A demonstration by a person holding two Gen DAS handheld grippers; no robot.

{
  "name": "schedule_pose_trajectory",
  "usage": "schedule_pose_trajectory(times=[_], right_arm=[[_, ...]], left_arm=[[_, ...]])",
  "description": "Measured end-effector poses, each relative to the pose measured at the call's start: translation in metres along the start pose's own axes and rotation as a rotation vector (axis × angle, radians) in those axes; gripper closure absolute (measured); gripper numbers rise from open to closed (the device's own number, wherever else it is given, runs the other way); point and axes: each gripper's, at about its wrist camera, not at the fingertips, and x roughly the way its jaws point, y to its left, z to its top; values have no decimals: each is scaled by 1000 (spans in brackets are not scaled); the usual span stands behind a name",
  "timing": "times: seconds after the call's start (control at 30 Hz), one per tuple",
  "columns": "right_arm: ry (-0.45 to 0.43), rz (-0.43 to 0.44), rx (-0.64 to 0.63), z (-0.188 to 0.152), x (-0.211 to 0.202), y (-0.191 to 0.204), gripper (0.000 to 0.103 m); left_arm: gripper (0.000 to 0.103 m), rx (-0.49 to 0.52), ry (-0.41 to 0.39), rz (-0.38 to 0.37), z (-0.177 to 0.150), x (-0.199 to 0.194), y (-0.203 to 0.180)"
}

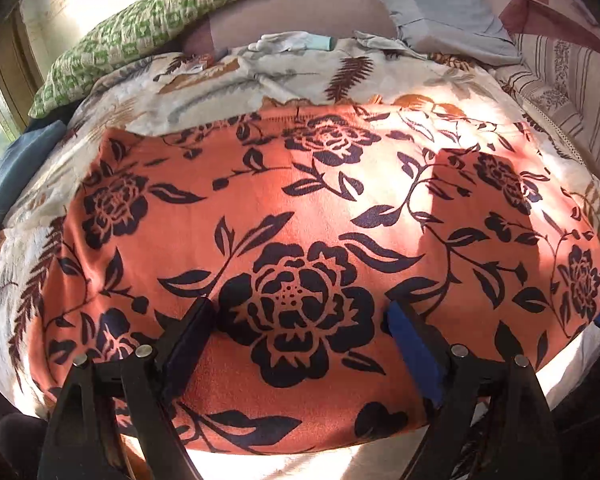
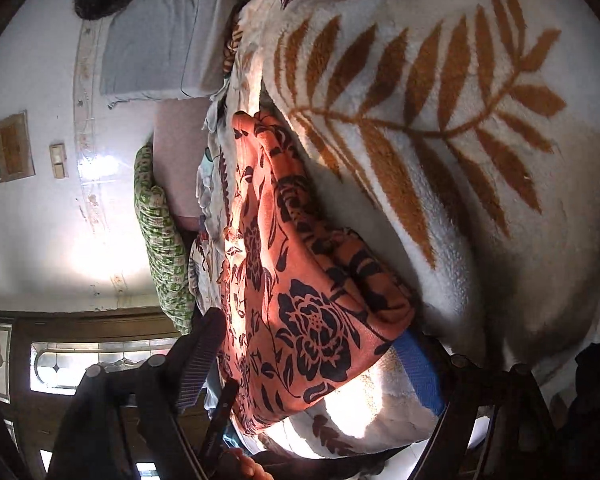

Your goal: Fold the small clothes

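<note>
The orange garment (image 1: 300, 240) is a soft, fleecy cloth printed with large black roses, leaves and curling stems. It lies spread flat on a cream blanket (image 1: 228, 84) patterned with brown fern fronds, and sunlight falls across its far right part, broken by a block of shadow.

The left wrist view looks down on the cloth from its near edge and takes in the whole spread, plus the far end of the bed — a green-and-white patterned pillow (image 1: 140, 28), a grey pillow (image 1: 440, 4) and a striped cloth (image 1: 560, 76) at the right. The right wrist view is rolled on its side. There the orange garment (image 2: 300, 280) shows edge-on, with a corner doubled up so two layers are visible, beside a big brown fern frond on the cream blanket (image 2: 440, 140). Only this view shows the white wall (image 2: 40, 220) and a wooden window frame with leaded glass (image 2: 80, 360).

The left gripper (image 1: 300, 312) stands wide, its two fingers either side of the big central rose, over the cloth and not pinching it — whether the tips touch is unclear. The right gripper (image 2: 312, 344) is also wide, with the doubled corner between its fingers; the blue pad (image 2: 418, 372) lies at the cloth's edge, but nothing is clamped
</note>
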Motion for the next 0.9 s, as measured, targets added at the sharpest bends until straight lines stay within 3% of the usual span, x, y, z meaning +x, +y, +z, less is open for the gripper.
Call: schedule_pose_trajectory(times=[0.1, 0.17, 0.23, 0.27, 0.33, 0.4, 0.47, 0.57, 0.7, 0.73, 0.9], right_arm=[[-11, -22, -52, -3, 1, 11, 17], [-17, -41, -64, -5, 2, 15, 17], [-20, -47, -65, -7, 2, 18, 17], [-24, -60, -72, -7, 3, 21, 17], [-26, -86, -94, -7, 6, 26, 17], [-19, -114, -78, -5, 12, 23, 17], [-12, -117, -69, -3, 15, 22, 17], [-21, -132, -77, -1, 13, 27, 17], [-31, -162, -87, 0, 14, 33, 17], [-25, -181, -85, 0, 16, 33, 17], [-20, -190, -69, 2, 19, 31, 17]], left_arm=[[14, 24, -40, -16, 4, -20, -2], [14, 29, -128, -15, 6, -39, 2], [13, 20, -163, 6, 4, -44, 7], [13, 14, -140, 16, 2, -36, 9], [11, 23, -6, 47, -4, -1, 11], [9, 20, -70, 46, -11, -4, 12], [9, 34, -58, 36, -6, -13, 11], [9, -4, -165, 21, -3, -34, 19], [7, 12, -30, 36, -11, 1, 21], [6, 25, -73, 45, -14, -1, 20], [7, 8, -71, 24, -11, -9, 23]])
